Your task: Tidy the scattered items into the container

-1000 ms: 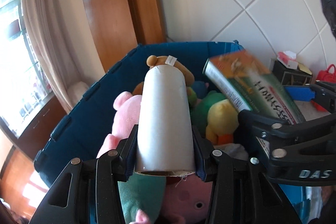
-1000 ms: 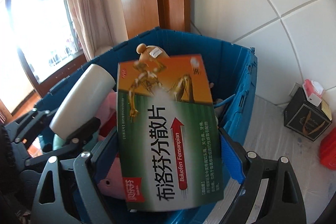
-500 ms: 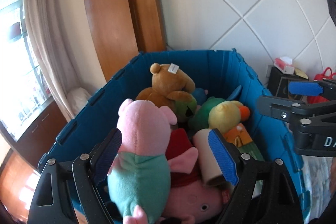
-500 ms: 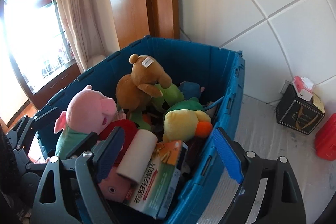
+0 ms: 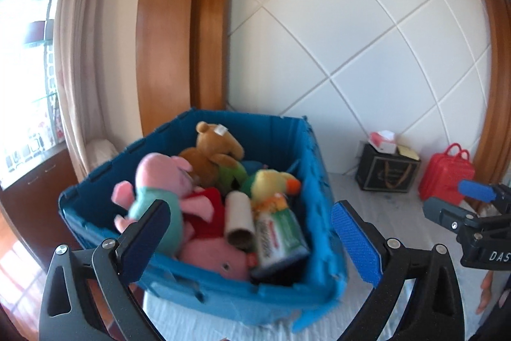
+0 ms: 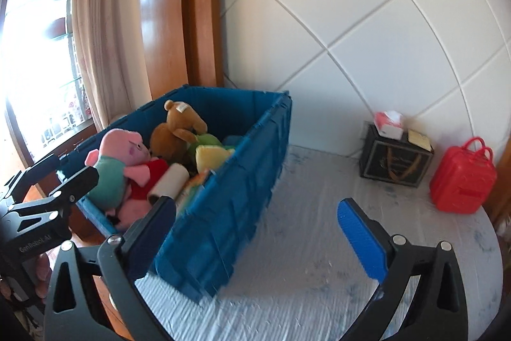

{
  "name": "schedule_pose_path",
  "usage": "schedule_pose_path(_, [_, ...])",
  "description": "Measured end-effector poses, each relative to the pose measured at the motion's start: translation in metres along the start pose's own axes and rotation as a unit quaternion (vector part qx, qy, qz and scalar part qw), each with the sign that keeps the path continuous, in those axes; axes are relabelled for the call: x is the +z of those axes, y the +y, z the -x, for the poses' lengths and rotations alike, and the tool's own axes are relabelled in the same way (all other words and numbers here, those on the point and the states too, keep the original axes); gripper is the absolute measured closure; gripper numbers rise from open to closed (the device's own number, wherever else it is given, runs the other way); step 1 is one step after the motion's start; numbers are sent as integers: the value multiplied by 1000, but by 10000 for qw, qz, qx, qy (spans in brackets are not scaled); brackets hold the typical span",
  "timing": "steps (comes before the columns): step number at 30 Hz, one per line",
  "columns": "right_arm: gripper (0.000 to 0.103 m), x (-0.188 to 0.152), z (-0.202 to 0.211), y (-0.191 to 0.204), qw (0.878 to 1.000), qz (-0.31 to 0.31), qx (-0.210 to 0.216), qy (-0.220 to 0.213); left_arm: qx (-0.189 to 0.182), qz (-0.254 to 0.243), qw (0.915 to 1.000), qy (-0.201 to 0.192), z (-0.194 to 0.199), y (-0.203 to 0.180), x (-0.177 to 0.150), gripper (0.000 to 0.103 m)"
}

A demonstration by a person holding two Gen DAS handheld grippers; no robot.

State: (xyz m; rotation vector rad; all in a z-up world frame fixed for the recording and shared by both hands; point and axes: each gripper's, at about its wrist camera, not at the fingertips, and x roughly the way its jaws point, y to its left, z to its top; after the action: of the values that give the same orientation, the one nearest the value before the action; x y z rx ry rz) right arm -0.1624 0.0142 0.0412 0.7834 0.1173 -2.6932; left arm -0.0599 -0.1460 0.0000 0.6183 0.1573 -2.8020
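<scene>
The blue crate (image 5: pixel 281 293) (image 6: pixel 236 197) stands on the white table, full of plush toys. A white roll (image 5: pixel 240 218) (image 6: pixel 171 181) and a green and orange medicine box (image 5: pixel 279 235) (image 6: pixel 194 184) lie in it beside a pink pig plush (image 5: pixel 159 181) (image 6: pixel 118 158), a brown bear (image 5: pixel 214 152) and a yellow duck (image 5: pixel 271 184). My left gripper (image 5: pixel 250 245) is open and empty, held back above the crate's near side. My right gripper (image 6: pixel 258 232) is open and empty, over the table to the right of the crate.
A black box (image 5: pixel 386 171) (image 6: pixel 394 162) with a small red and white pack on top and a red case (image 5: pixel 445 176) (image 6: pixel 461 184) stand at the back right by the white tiled wall. A wooden frame and curtain are at left.
One second ago I held the roll and the box over the crate. Both were let go and now lie in it. Both grippers have since pulled back and away from the crate.
</scene>
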Motion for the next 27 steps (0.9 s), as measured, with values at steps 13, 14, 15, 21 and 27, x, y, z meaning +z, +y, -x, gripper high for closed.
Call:
schedule_pose_path(13, [0, -67, 51, -26, 9983, -361, -275, 361, -210, -337, 9988, 277, 49, -53, -32, 1])
schedule_pose_path(14, [0, -68, 52, -26, 9982, -373, -292, 362, -217, -354, 9987, 283, 50, -53, -33, 1])
schedule_pose_path(15, [0, -70, 54, -24, 9982, -379, -318, 350, -223, -387, 9986, 287, 52, -53, -35, 1])
schedule_pose_path(21, [0, -73, 65, -15, 9976, -465, -438, 250, -238, -497, 9981, 278, 63, -49, -36, 1])
schedule_pose_path(27, [0, -71, 71, -4, 9973, -493, -513, 198, -216, -451, 9985, 237, 71, -43, -37, 1])
